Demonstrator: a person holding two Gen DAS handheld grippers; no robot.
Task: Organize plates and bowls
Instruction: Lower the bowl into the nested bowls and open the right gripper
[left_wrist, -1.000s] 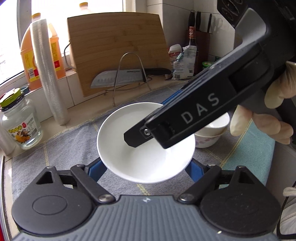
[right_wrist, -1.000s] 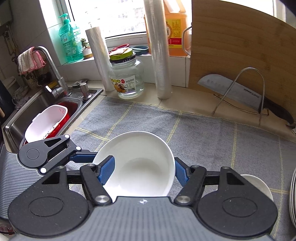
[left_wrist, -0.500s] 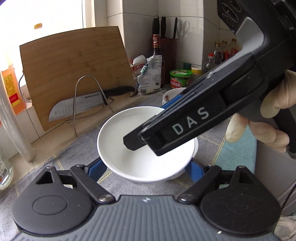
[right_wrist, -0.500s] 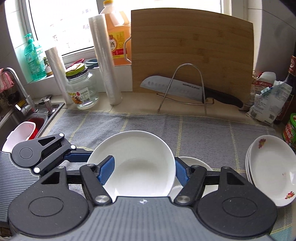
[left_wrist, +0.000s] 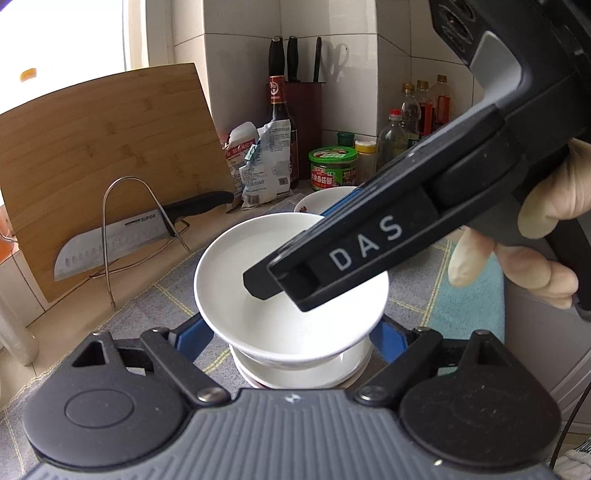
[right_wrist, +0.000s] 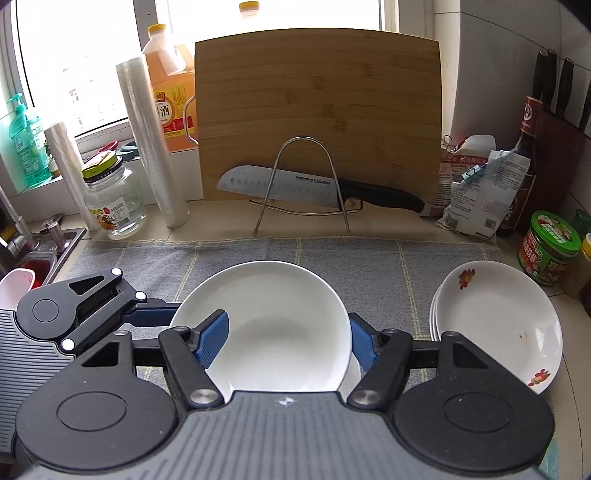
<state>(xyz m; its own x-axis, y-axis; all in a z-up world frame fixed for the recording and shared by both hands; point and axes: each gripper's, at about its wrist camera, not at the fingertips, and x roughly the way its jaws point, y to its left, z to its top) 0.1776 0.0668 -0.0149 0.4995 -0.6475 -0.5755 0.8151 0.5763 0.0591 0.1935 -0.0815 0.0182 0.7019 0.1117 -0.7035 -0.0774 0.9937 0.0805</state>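
Kitchen counter space under a bright window is covered by a grey cloth (right_wrist: 369, 266) with pale yellow lines. A bamboo cutting board (right_wrist: 317, 110) is leaned against the wall behind it, and a knife (right_wrist: 317, 188) is propped on a wire stand (right_wrist: 303, 184) in front of the board. A glass jar (right_wrist: 110, 199), two rolls of plastic wrap (right_wrist: 151, 147) and an oil jug (right_wrist: 170, 88) are ranged to the left, with a sink (right_wrist: 37, 258) at the far left edge.

A white bowl (right_wrist: 266, 328) is seen between the blue fingers (right_wrist: 212, 338) of the right gripper (right_wrist: 288, 343); the left pad is laid inside the rim while the right pad sits outside it at the opposite side, set wide. Whether the rim is actually pinched cannot be told. In the left wrist view the same bowl (left_wrist: 291, 291) is held above a stack of small bowls (left_wrist: 295, 373) on the cloth, sitting slightly tilted on top of it, between the spread blue fingers (left_wrist: 192, 338) of the left gripper (left_wrist: 291, 341), which flank it low at either side. The right gripper's black finger, marked DAS, is laid across the bowl's inside.

A stack of flowered plates (right_wrist: 498, 321) is set just right of the bowl, beside a green-lidded jar (right_wrist: 546, 247).
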